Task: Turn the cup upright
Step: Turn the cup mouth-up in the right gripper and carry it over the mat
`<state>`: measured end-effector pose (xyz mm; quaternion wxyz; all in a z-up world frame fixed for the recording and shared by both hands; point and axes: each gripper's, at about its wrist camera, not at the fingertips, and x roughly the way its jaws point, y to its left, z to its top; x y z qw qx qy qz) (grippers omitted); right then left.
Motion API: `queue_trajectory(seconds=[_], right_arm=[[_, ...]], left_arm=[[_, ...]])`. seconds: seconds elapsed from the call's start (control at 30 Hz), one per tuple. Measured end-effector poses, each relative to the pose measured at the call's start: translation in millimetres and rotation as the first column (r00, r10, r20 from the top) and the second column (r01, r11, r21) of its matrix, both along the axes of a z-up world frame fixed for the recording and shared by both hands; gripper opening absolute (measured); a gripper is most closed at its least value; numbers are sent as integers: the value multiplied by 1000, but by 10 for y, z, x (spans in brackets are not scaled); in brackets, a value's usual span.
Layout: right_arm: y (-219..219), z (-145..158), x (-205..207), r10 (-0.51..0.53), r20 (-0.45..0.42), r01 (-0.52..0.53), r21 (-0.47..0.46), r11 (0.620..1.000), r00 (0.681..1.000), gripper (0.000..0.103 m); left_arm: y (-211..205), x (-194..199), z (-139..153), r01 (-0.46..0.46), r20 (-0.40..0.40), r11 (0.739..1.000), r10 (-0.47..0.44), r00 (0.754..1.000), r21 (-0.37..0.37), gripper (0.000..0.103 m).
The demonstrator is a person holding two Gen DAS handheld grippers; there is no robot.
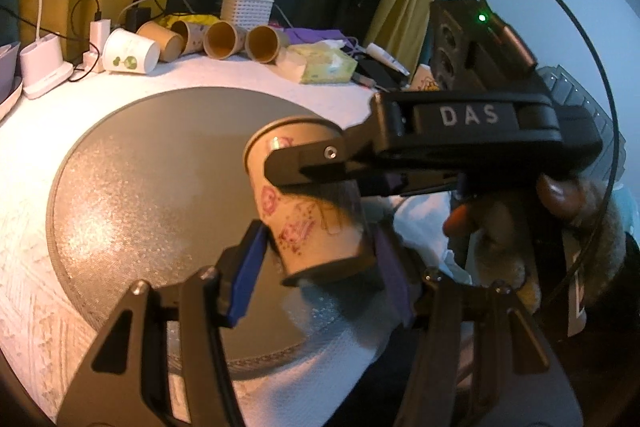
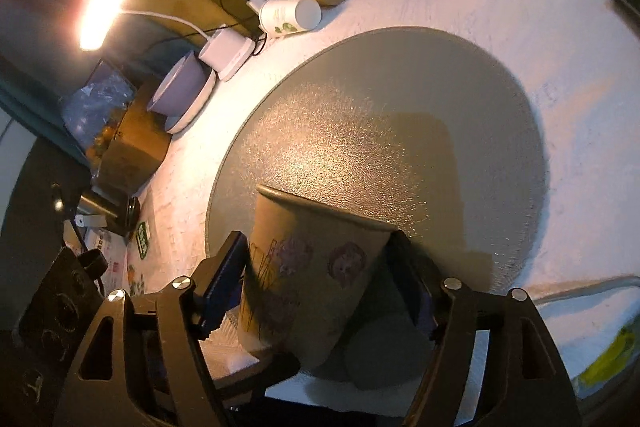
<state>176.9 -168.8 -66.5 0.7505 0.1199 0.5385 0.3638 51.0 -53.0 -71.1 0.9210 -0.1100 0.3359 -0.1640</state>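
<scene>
A brown paper cup with pink flower prints hangs in the air above the round grey mat, tilted, its open rim pointing up and away. My right gripper is shut on the cup, one pad on each side; in the left wrist view its black finger crosses the cup near the rim. My left gripper stands open around the cup's base, and I cannot tell whether its pads touch the cup.
Several paper cups lie on their sides at the table's far edge, beside a white cup, a tissue pack, chargers and cables. A lit lamp and a purple bowl stand left. White cloth covers the table.
</scene>
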Motion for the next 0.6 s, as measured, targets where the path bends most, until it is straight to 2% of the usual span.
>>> queue_trajectory(seconds=[0.2, 0.23, 0.3, 0.4, 0.53, 0.6], right_arm=[[35, 40, 7, 21, 36, -21, 8, 1000, 999, 74], [42, 53, 10, 22, 49, -22, 0, 1000, 999, 74], [77, 115, 5, 18, 90, -16, -23, 1000, 996, 74], [127, 216, -6, 15, 169, -6, -52, 999, 986, 73], [286, 406, -34, 35, 341, 1, -105, 994, 939, 73], [395, 464, -35, 51, 432, 9, -136, 991, 900, 73]], left_arm=[[60, 31, 30, 5, -13, 1000, -5, 1000, -15, 58], [72, 32, 37, 4, -15, 1000, -5, 1000, -15, 61], [102, 21, 50, -2, -8, 1000, 2, 1000, -18, 75], [210, 20, 83, -26, 0, 999, 26, 1000, -23, 77], [440, 86, 89, -86, -23, 996, 85, 996, -26, 77], [582, 134, 90, -122, -39, 992, 121, 992, -23, 77]])
